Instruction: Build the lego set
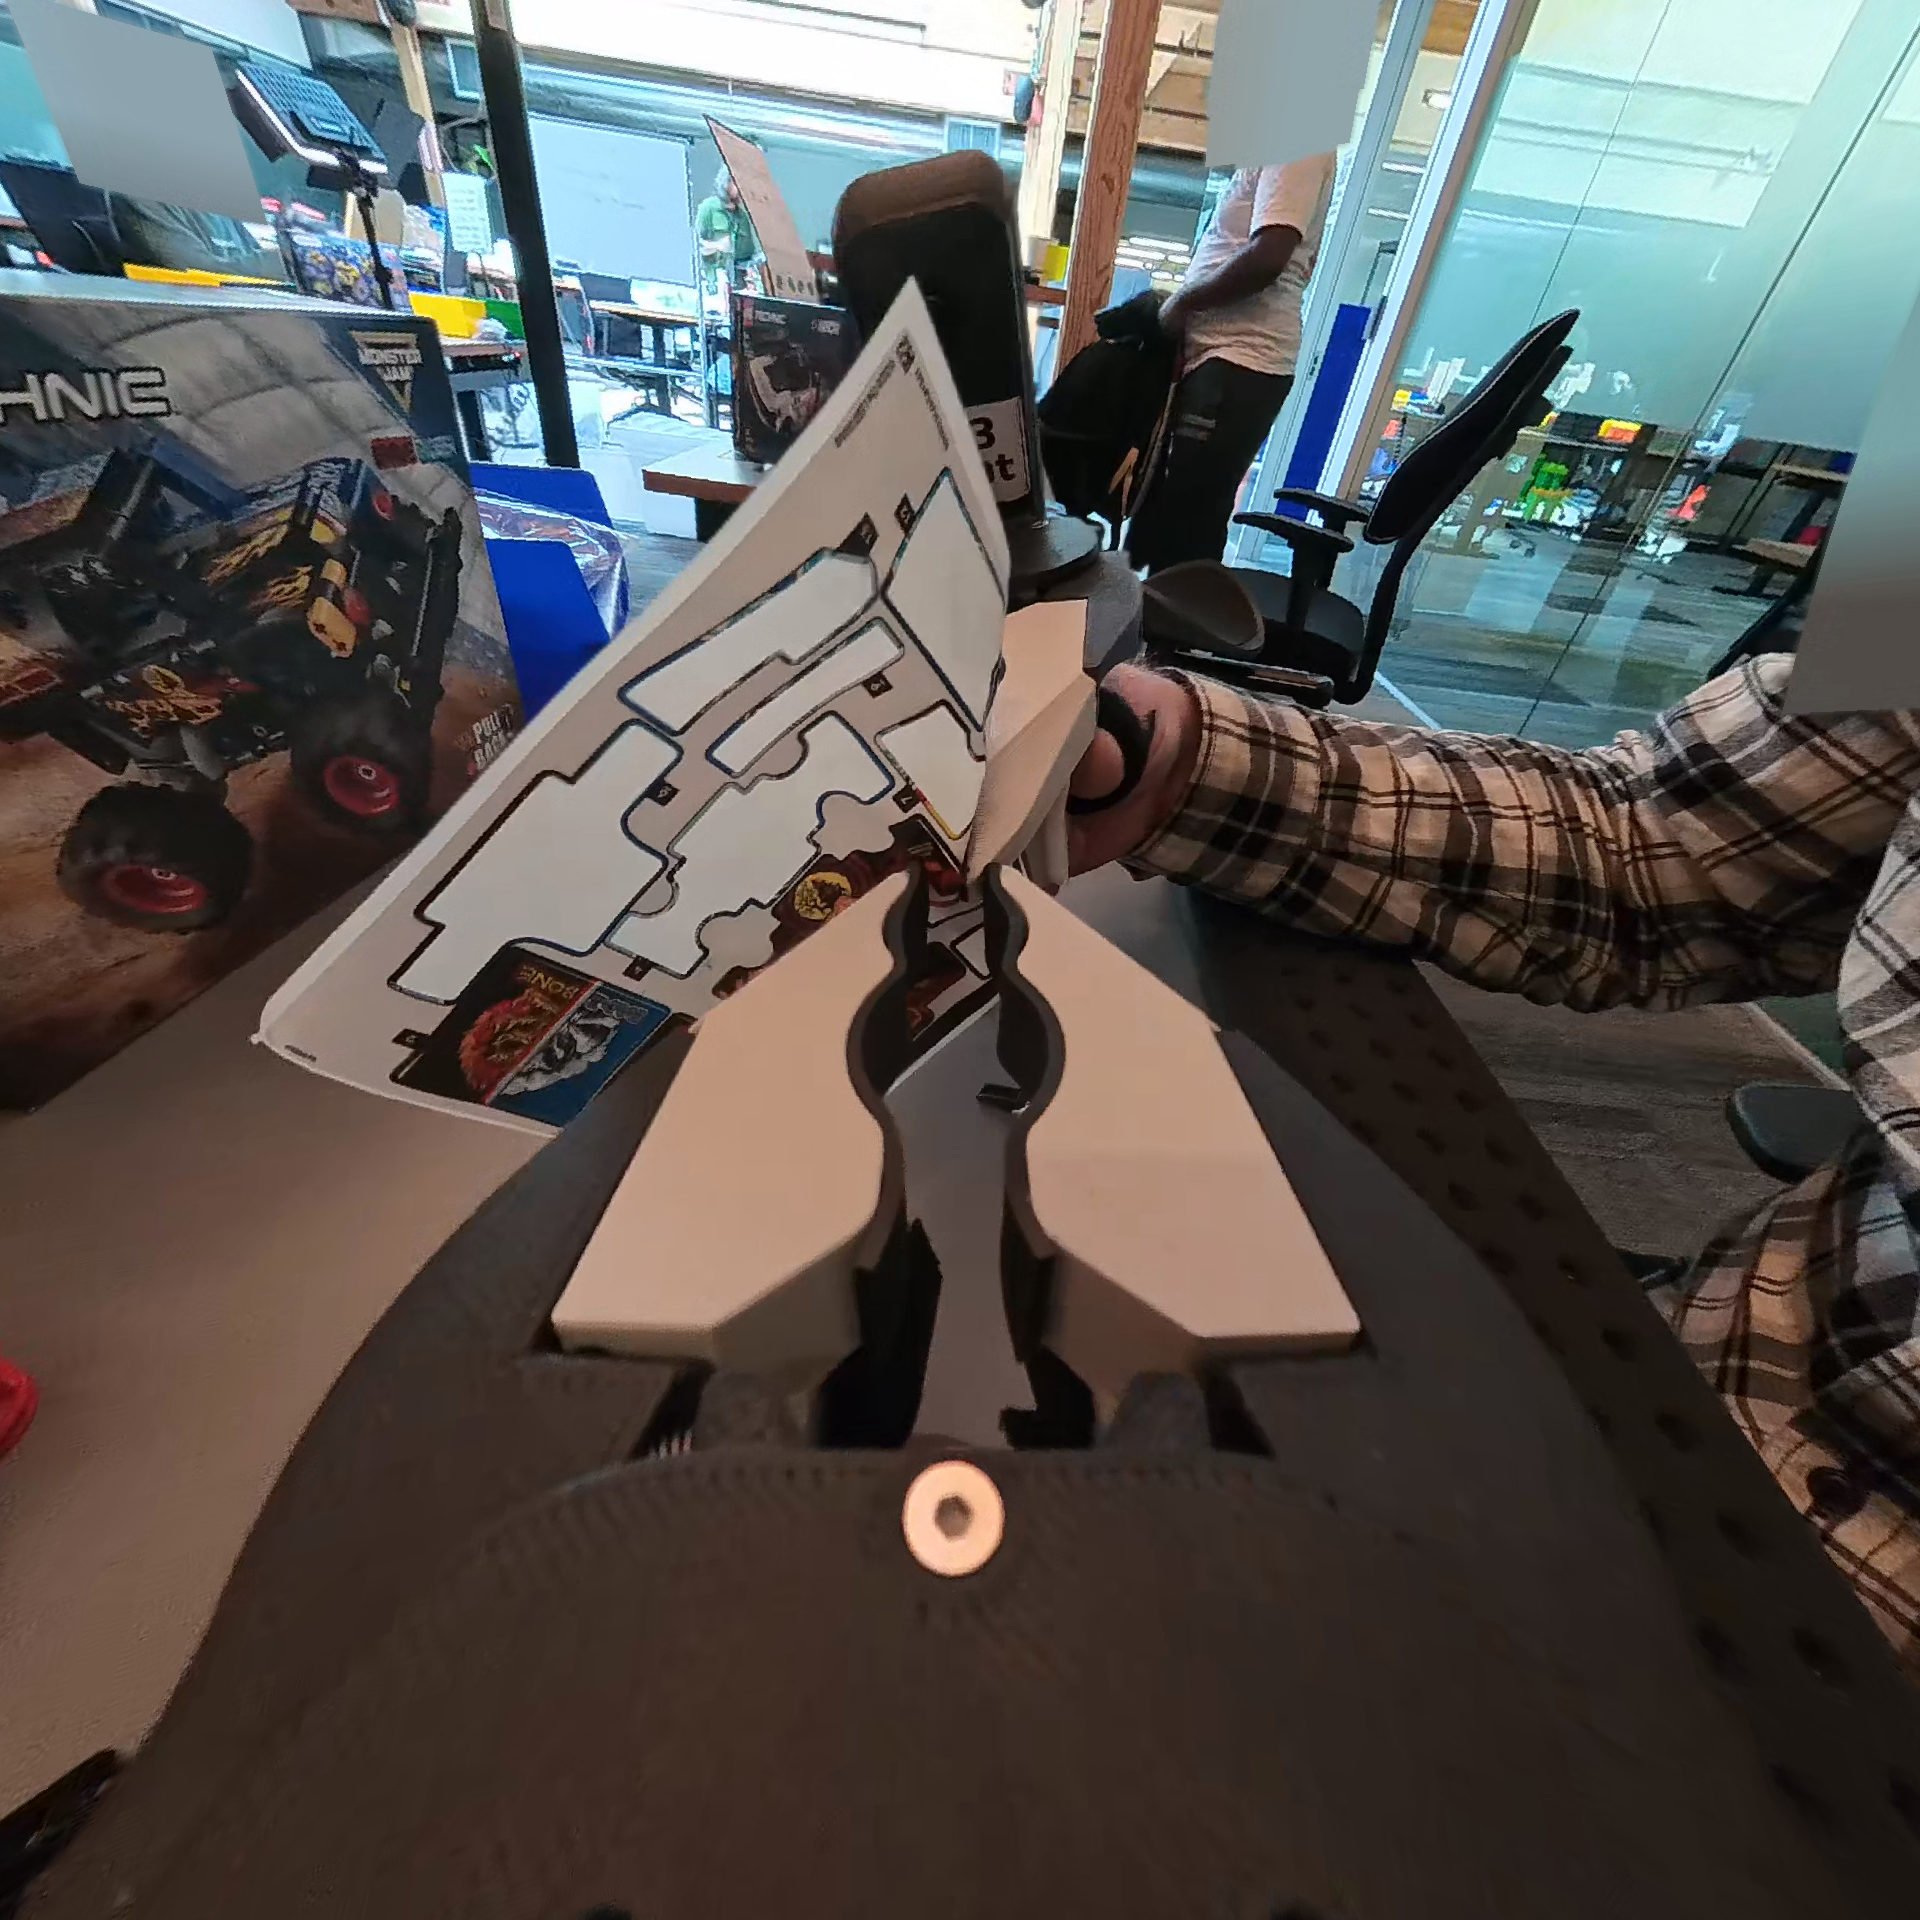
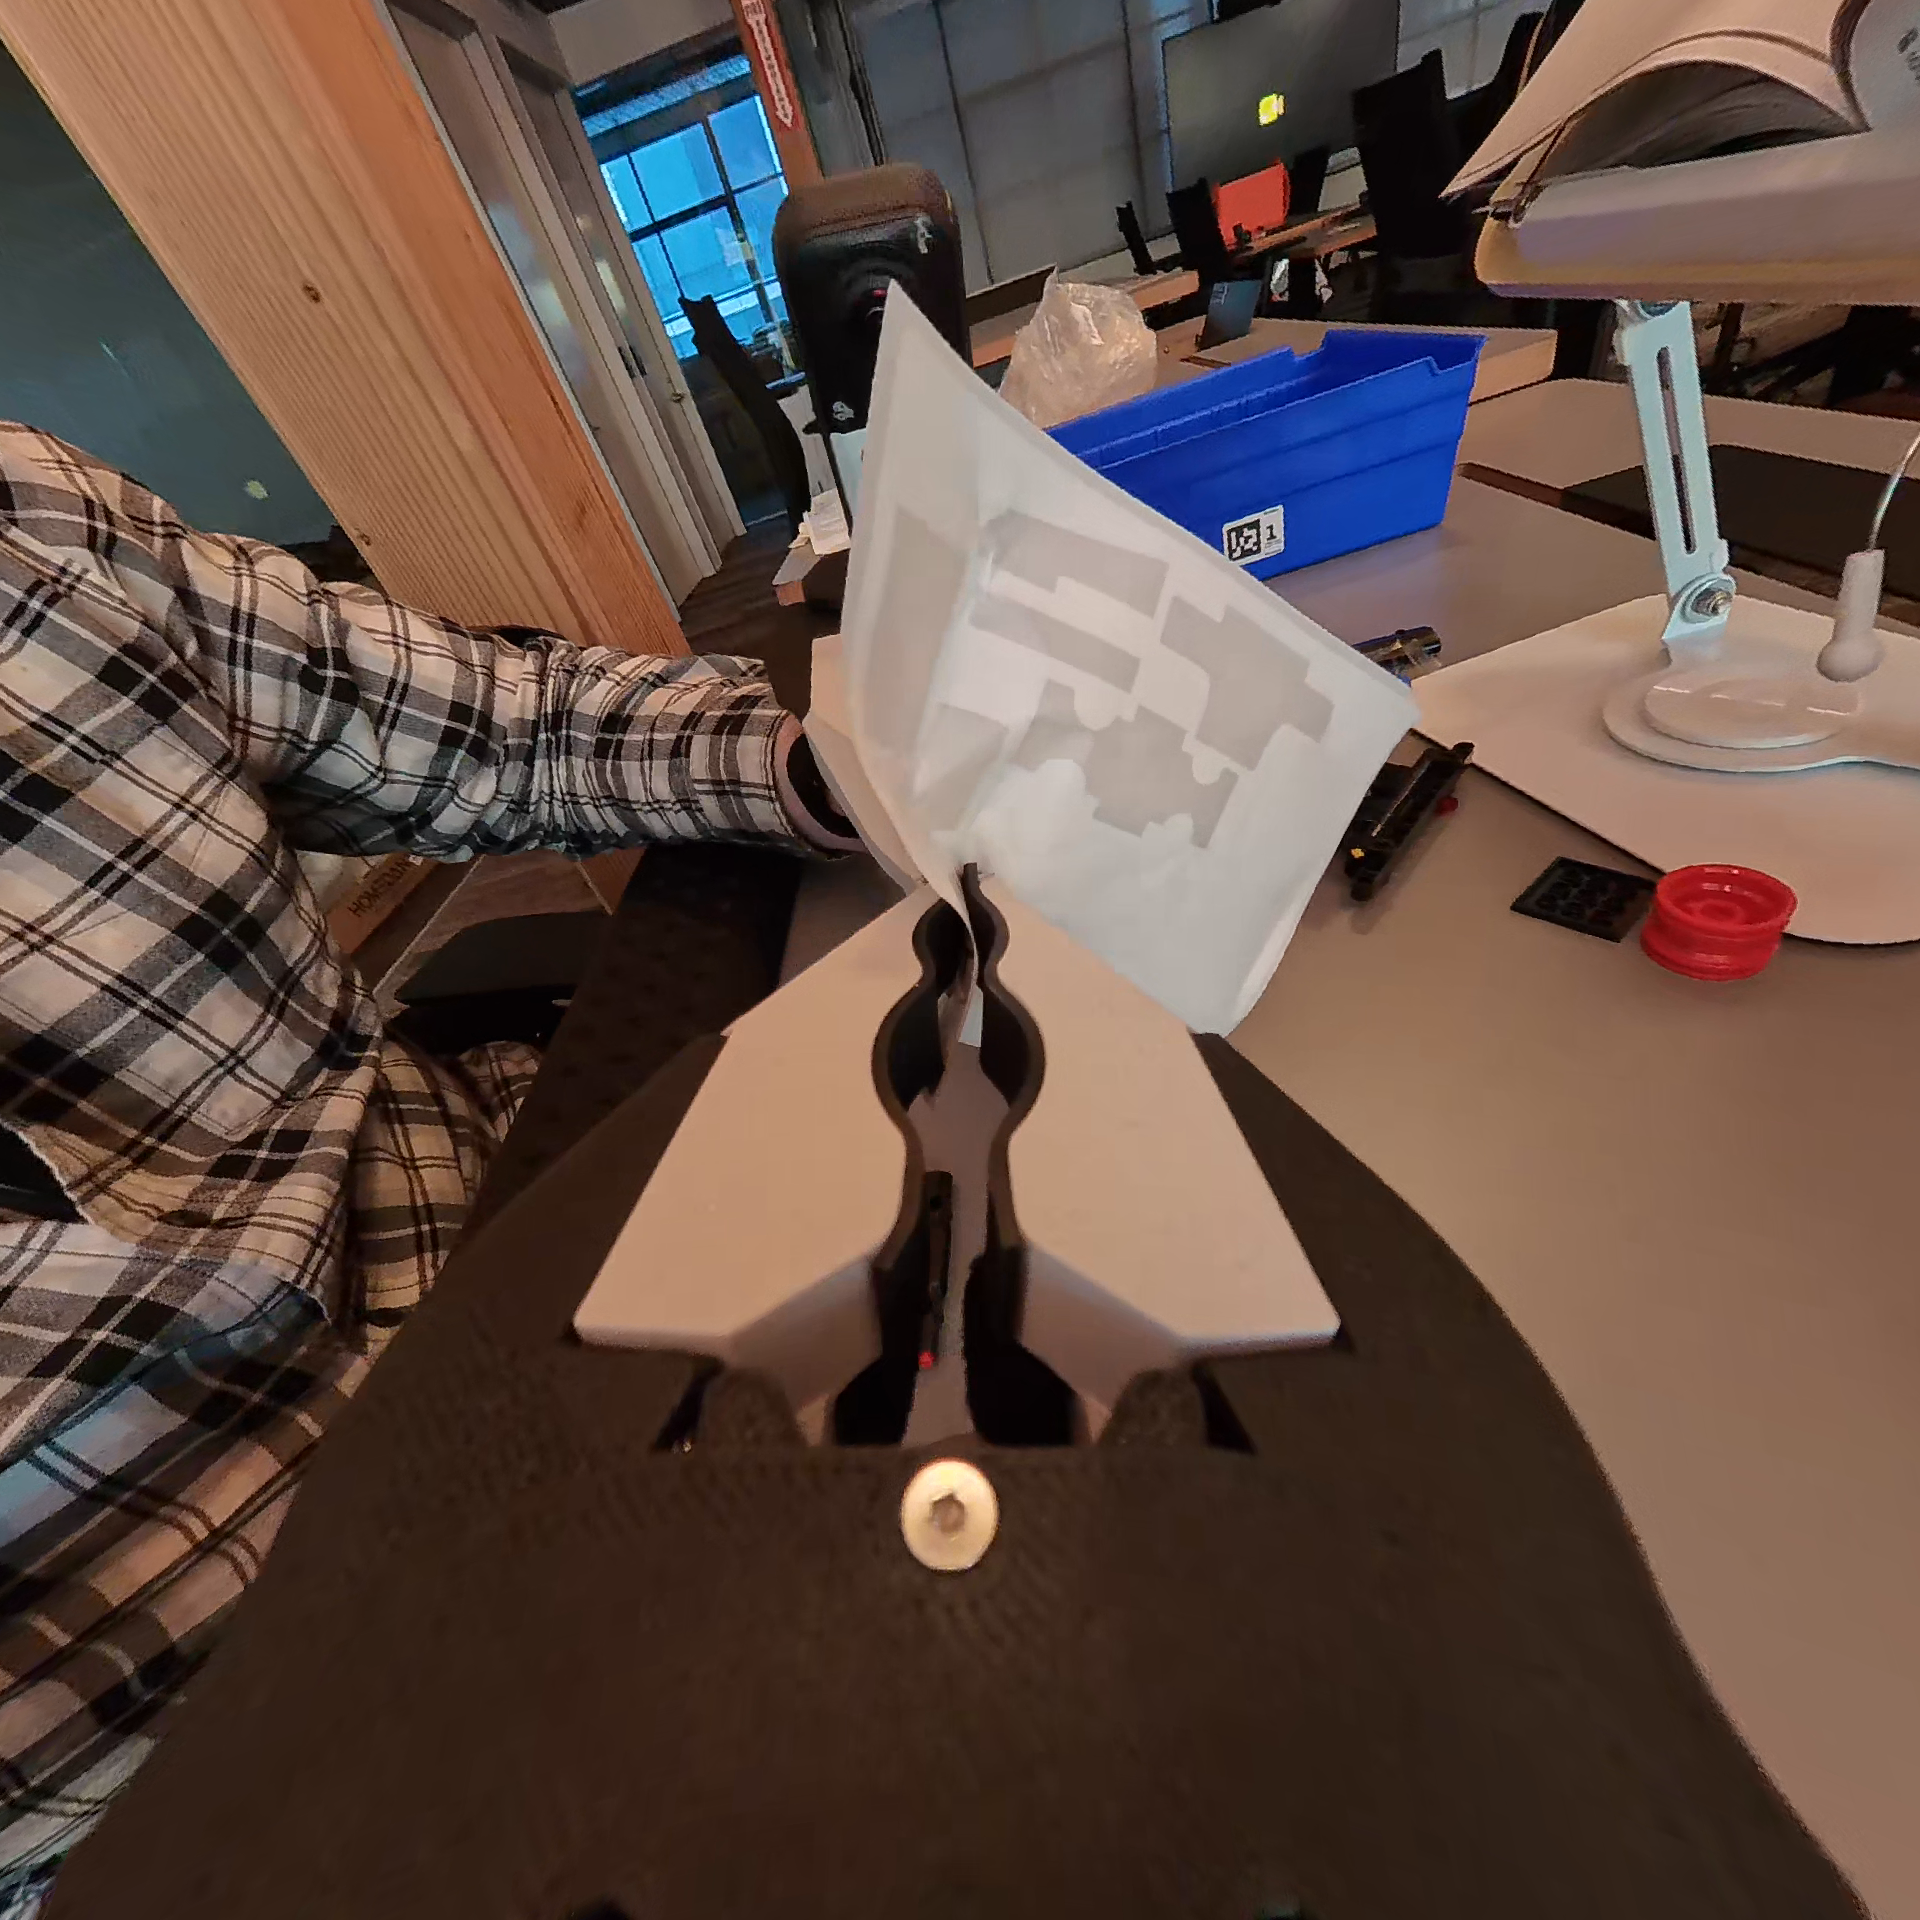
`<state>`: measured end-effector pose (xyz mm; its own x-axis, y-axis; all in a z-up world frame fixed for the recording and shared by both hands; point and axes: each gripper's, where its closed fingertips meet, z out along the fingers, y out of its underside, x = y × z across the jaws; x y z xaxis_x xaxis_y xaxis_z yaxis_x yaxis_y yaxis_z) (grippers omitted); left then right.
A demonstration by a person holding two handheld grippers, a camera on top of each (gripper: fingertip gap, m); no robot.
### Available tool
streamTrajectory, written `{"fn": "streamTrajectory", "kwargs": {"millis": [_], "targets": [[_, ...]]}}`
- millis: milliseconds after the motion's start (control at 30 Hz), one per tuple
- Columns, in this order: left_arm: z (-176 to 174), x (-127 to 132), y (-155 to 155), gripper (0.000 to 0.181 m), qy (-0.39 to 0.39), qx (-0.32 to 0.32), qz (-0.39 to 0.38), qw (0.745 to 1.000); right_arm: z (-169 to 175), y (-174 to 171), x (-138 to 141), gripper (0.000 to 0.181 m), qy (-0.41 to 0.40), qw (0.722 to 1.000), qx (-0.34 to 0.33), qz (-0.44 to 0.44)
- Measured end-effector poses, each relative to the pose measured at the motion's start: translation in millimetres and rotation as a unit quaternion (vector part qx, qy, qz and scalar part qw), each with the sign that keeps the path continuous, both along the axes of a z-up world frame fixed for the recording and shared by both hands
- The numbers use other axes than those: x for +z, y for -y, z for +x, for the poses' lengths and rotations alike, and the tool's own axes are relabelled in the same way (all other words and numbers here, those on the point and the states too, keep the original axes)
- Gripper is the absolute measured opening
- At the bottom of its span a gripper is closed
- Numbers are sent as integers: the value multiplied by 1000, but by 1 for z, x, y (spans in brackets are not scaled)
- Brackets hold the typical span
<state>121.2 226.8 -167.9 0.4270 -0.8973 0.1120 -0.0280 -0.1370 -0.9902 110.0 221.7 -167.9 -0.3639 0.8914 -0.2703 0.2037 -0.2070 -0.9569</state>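
Observation:
A white sticker sheet (image 1: 623, 831) is held up in the air between my two grippers, with its printed side facing the left wrist view. Most stickers are gone from it; a few coloured ones remain near its lower edge. My right gripper (image 2: 971, 883) is shut on the sheet's edge, and the sheet's blank back (image 2: 1091, 727) fills the right wrist view. The right gripper also shows in the left wrist view (image 1: 1029, 748). My left gripper (image 1: 953, 883) is narrowly open, its tips at the sheet's lower right part. A thin dark strip lies along its right pad.
A Lego box (image 1: 208, 623) stands on the grey table at the left. A blue bin (image 2: 1299, 447), a black Lego assembly (image 2: 1403, 810), a small black plate (image 2: 1579, 899), red wheel rims (image 2: 1720, 920) and a white stand base (image 2: 1745, 707) are on the table. An office chair (image 1: 1403, 540) stands beyond. The grippers are tip to tip, or close to it.

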Motion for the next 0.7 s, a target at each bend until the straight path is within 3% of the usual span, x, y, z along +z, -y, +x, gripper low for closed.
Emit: {"fn": "streamTrajectory", "kwargs": {"millis": [700], "targets": [[-2, 2, 7, 0, 70, -62, -75, 993, 2, 6, 2, 0, -5, 1000, 11, 24]]}}
